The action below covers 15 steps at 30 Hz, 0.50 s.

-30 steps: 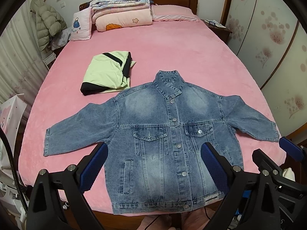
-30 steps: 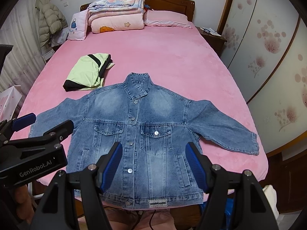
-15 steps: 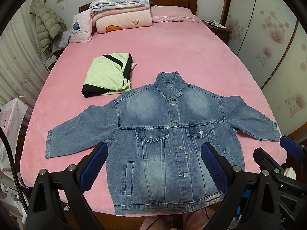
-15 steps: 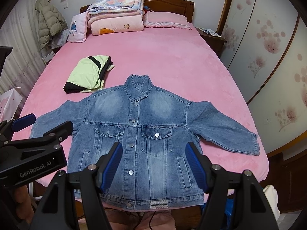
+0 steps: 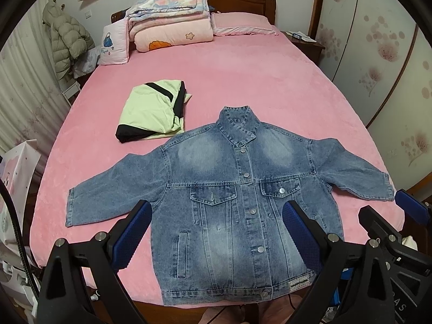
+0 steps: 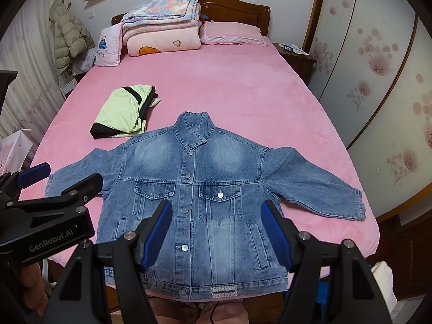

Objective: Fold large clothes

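Note:
A blue denim jacket (image 5: pixel 229 189) lies spread flat, front up and buttoned, on the pink bed (image 5: pixel 243 81), its hem at the near edge and both sleeves out to the sides. It also shows in the right wrist view (image 6: pixel 205 189). My left gripper (image 5: pixel 216 232) is open and empty, held above the jacket's lower half. My right gripper (image 6: pixel 216 232) is open and empty, also above the lower half. The right gripper appears at the right edge of the left wrist view (image 5: pixel 399 221); the left gripper appears at the left edge of the right wrist view (image 6: pixel 54 186).
A folded light-green and black garment (image 5: pixel 154 110) lies on the bed beyond the jacket's left shoulder. Folded quilts (image 5: pixel 172 29) and pillows are stacked at the headboard. A nightstand (image 5: pixel 305 43) and wardrobe doors (image 5: pixel 378 67) are on the right. A hanging puffy coat (image 5: pixel 67 40) is on the left.
Both grippers have tilted or pulled back slightly, so the jacket sits a little lower in each view. The jacket has not moved.

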Each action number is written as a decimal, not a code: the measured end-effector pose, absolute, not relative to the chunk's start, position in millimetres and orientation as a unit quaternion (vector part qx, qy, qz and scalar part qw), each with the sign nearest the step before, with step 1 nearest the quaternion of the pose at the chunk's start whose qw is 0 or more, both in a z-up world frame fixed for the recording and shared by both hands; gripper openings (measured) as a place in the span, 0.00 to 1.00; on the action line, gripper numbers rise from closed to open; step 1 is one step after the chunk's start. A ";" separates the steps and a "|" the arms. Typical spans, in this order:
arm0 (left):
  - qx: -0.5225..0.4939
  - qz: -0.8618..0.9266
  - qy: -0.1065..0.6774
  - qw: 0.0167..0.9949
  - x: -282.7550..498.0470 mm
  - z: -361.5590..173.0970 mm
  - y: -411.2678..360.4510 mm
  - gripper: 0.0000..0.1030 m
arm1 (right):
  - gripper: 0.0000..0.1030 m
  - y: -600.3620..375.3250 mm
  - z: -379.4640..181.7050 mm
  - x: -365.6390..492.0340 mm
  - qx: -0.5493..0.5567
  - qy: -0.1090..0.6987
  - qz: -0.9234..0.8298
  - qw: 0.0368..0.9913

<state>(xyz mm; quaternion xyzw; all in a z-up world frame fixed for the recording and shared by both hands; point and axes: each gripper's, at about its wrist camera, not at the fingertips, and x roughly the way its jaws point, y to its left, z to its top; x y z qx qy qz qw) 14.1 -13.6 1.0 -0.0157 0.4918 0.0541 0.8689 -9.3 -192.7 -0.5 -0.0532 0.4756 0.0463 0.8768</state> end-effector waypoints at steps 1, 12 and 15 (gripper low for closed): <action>-0.015 0.054 0.491 0.870 14.4 1.8 -14.2 0.94 | 0.67 -193.4 0.5 -10.1 -0.053 0.474 0.045 0.878; -0.008 0.046 0.474 0.879 13.3 10.3 -23.4 0.94 | 0.66 -203.6 11.4 -18.8 -0.036 0.458 0.030 0.888; -0.007 0.043 0.468 0.883 13.1 14.5 -24.7 0.94 | 0.66 -205.0 15.6 -22.0 -0.034 0.451 0.025 0.891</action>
